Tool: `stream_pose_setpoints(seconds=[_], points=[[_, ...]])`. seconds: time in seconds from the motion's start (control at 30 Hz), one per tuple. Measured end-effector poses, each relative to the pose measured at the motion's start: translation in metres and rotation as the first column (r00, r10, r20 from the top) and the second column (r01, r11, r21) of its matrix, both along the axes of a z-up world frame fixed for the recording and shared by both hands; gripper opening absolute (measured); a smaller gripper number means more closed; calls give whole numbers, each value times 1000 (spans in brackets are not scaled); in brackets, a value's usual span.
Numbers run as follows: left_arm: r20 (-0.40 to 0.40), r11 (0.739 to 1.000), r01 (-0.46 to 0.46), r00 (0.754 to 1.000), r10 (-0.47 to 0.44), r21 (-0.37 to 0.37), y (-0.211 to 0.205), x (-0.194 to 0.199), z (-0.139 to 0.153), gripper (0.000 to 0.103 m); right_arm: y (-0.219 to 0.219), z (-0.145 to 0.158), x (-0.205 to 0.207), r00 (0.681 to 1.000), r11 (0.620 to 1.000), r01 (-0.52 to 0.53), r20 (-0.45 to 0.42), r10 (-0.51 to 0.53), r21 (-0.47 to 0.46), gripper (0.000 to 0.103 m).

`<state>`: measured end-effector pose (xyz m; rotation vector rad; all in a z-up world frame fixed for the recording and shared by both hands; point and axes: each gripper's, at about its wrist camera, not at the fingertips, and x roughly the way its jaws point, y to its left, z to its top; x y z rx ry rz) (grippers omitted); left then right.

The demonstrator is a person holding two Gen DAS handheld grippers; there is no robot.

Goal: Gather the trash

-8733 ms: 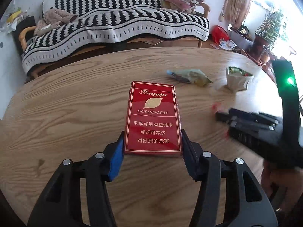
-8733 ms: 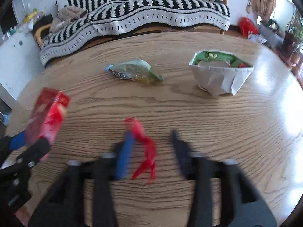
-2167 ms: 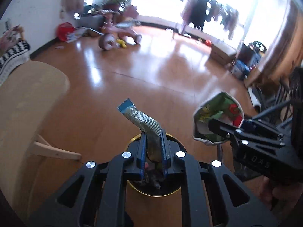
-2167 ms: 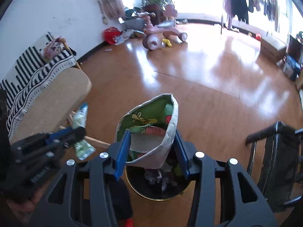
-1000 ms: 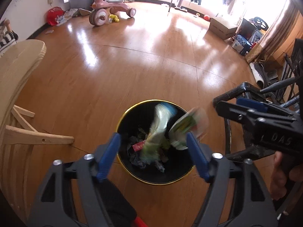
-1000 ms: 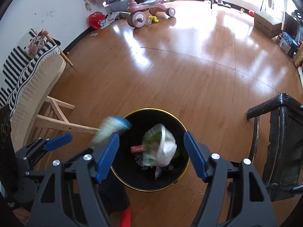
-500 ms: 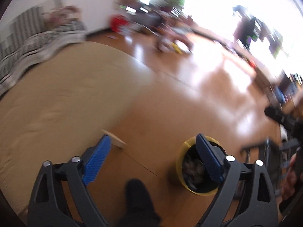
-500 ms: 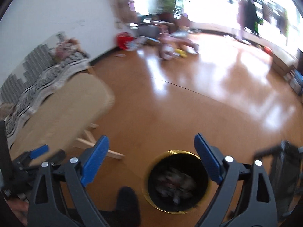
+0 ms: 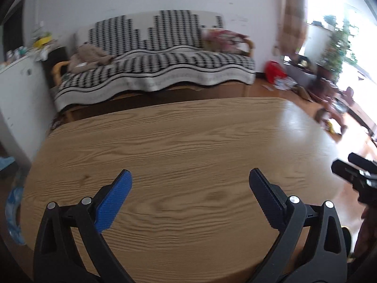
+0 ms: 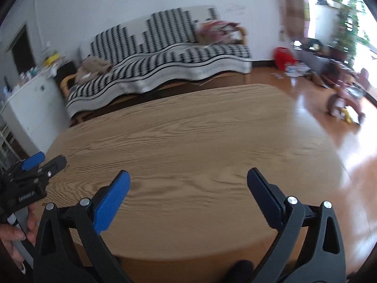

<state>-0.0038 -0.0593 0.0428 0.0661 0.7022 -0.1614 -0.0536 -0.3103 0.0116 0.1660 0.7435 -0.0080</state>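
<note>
Grippers both aimed down at wooden table (image 9: pixel 188 141), likely scanning for leftover trash. Left gripper (image 9: pixel 189 188): jaws opening, nothing between. Right gripper (image 10: pixel 188 188): jaws opening, nothing between. No trash visible on the tabletop in either view; the bin is out of frame. Striped sofa (image 9: pixel 153 70) across upper frame is motion-blurred; clutter at upper right is unreadable.

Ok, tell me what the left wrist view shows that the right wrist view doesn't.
Only the left wrist view shows a blue object beside the table's left edge. Only the right wrist view shows a hand and a pink ride-on toy on the floor. Both share the bare wooden table, the striped sofa and both grippers, empty with jaws opening.
</note>
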Motion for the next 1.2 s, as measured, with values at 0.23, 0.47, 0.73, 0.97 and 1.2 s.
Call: stream_pose_setpoints(seconds=[0.23, 0.47, 0.73, 0.97, 1.2], points=[[-72, 997, -82, 994, 80, -17, 70, 23, -47, 96, 45, -43, 62, 999, 1000, -21, -23, 21, 14, 96], [-62, 998, -55, 997, 54, -16, 71, 35, -43, 96, 66, -74, 89, 991, 999, -31, -127, 30, -9, 96], [-94, 996, -79, 993, 75, -35, 67, 35, -50, 96, 67, -68, 84, 994, 999, -33, -109, 33, -3, 96], [-100, 994, -99, 991, 94, -44, 68, 37, -52, 96, 60, -66, 78, 994, 1000, -25, -105, 25, 4, 96], [-105, 994, -107, 989, 102, -38, 66, 38, -53, 96, 55, -62, 72, 995, 1000, -13, -94, 14, 9, 96]])
